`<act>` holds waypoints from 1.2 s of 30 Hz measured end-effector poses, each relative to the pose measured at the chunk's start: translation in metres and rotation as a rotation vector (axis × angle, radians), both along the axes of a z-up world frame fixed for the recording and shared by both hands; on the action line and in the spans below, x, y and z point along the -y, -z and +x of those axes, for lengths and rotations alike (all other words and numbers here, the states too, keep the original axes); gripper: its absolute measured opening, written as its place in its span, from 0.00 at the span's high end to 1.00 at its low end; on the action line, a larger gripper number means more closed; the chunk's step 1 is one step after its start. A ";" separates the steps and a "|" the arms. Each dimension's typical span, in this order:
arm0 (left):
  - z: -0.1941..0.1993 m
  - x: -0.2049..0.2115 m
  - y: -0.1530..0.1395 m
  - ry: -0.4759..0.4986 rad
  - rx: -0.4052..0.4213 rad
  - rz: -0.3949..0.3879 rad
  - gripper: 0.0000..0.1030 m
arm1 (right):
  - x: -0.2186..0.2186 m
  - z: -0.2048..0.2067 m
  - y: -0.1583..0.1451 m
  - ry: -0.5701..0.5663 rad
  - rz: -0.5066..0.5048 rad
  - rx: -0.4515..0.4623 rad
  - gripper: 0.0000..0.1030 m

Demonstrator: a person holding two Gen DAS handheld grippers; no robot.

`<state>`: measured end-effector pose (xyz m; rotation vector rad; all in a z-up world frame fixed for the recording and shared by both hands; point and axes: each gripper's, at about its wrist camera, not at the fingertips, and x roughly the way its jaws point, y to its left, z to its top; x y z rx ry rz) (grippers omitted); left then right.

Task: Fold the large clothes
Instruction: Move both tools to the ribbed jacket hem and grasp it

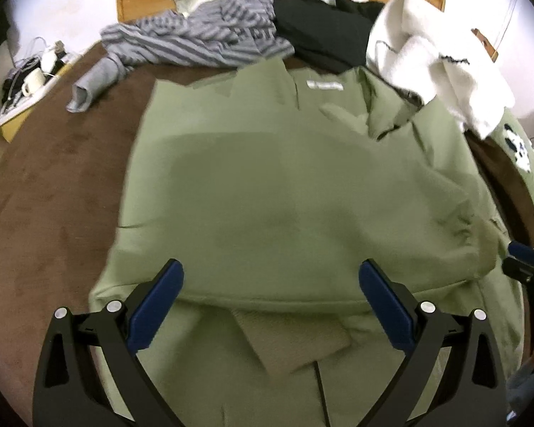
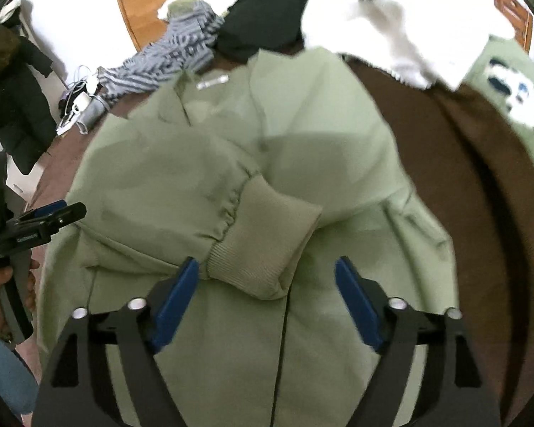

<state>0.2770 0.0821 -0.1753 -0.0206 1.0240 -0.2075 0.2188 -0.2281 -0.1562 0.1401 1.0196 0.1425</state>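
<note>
My right gripper (image 2: 265, 286) and left gripper (image 1: 270, 290) hung with jaws apart, gripping nothing, over the sage-green zip-up fabric jacket (image 1: 284, 185). Ribbed beige sleeve cuff (image 2: 267, 242) just ahead lay loose; I judged it could slip off and undo the fold.

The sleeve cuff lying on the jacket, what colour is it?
Khaki-beige ribbed cuff, duller than the sage-green jacket; clearest in the right wrist view.

The jacket (image 1: 274, 185) is blurred in both views, and its lower part is cut off by the bottom edge. The label (image 1: 324, 85) at its collar is too blurred to read. The white cloth (image 1: 441, 71) covers one corner of the jacket. The heap (image 1: 231, 32) behind hides part of itself. The things around the mug (image 1: 32, 80) are too small to tell.
</note>
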 end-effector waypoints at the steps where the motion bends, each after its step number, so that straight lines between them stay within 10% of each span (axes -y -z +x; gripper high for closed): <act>1: -0.004 -0.002 -0.005 -0.002 0.010 0.003 0.06 | 0.001 -0.005 -0.009 -0.005 -0.013 0.018 0.18; 16: -0.123 -0.050 -0.021 -0.094 -0.071 0.060 0.06 | 0.054 -0.099 -0.031 -0.001 0.038 -0.065 0.18; 27: -0.250 -0.105 0.023 -0.235 -0.192 -0.139 0.06 | 0.091 -0.184 -0.002 0.068 0.068 -0.173 0.18; 36: -0.281 -0.107 0.057 -0.289 -0.229 -0.206 0.06 | 0.114 -0.220 0.037 0.131 0.129 -0.257 0.18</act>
